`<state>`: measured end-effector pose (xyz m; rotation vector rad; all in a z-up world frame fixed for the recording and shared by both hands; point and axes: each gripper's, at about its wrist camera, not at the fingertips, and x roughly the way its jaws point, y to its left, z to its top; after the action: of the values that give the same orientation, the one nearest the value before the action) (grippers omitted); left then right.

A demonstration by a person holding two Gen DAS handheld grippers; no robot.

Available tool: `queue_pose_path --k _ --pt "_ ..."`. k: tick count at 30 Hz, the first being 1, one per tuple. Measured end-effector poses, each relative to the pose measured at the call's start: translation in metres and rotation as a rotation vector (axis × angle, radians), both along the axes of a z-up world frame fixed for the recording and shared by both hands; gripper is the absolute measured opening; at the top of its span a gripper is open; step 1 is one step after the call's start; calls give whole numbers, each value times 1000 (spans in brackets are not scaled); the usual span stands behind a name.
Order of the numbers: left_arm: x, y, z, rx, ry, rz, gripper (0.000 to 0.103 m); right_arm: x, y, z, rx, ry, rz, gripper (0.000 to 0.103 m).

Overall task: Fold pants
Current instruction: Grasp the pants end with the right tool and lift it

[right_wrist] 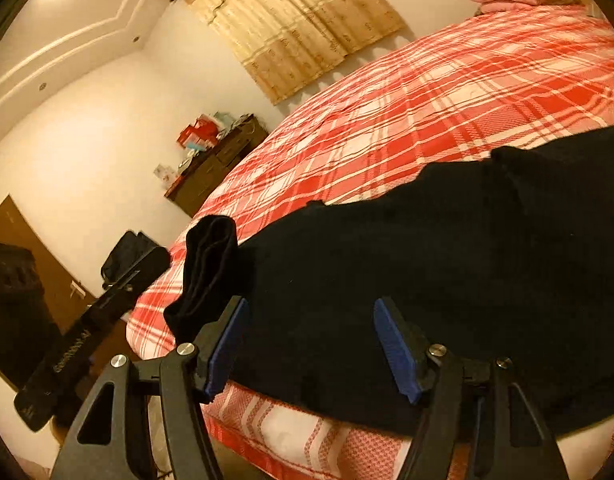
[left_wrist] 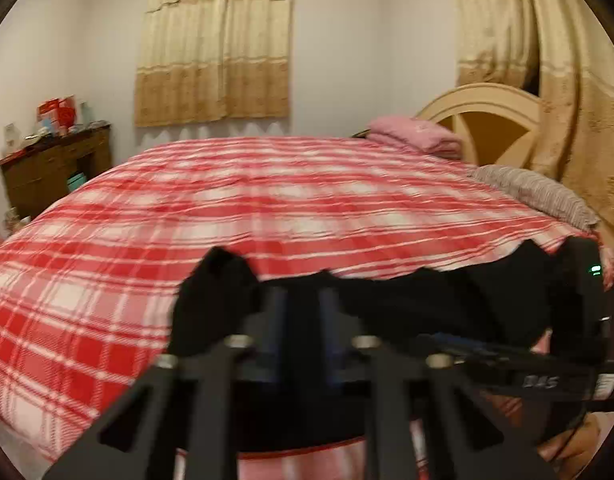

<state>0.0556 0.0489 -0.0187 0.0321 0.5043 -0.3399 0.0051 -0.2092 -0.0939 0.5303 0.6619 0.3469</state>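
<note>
Black pants (right_wrist: 427, 264) lie along the near edge of a bed with a red plaid cover (right_wrist: 447, 92). In the left wrist view my left gripper (left_wrist: 301, 312) is shut on the pants (left_wrist: 427, 300), with a bunched end sticking up at its left (left_wrist: 215, 292). The same raised end shows in the right wrist view (right_wrist: 207, 272), with the left gripper's body (right_wrist: 107, 308) beside it. My right gripper (right_wrist: 311, 344) is open, its blue pads (right_wrist: 227, 348) wide apart just above the pants at the bed's edge. The right gripper's body (left_wrist: 583, 304) shows at the left view's right side.
A pink folded blanket (left_wrist: 415, 132) and a striped pillow (left_wrist: 535, 192) lie by the headboard (left_wrist: 487, 116). A dark wooden dresser (left_wrist: 55, 168) with red boxes stands at the far left wall. Beige curtains (left_wrist: 215, 44) hang behind the bed.
</note>
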Motion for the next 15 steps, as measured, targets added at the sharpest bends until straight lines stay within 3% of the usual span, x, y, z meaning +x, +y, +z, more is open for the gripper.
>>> queue_pose_path --k 1,2,7,9,11,15 --pt "0 14 0 3 -13 43 61 1 5 -2 -1 0 15 67" --pt "-4 27 1 -5 -30 71 72 2 9 -5 2 7 27 67" --pt "-5 92 -5 -52 -24 202 92 3 26 -10 -52 -4 61 67" --pt "-4 99 -14 -83 13 211 92 5 27 -11 -54 -3 62 67" --pt "-8 91 -18 -103 18 151 92 6 27 -12 -46 -1 60 67" --pt "-18 46 -25 89 -48 43 92 6 25 -5 28 7 94 67"
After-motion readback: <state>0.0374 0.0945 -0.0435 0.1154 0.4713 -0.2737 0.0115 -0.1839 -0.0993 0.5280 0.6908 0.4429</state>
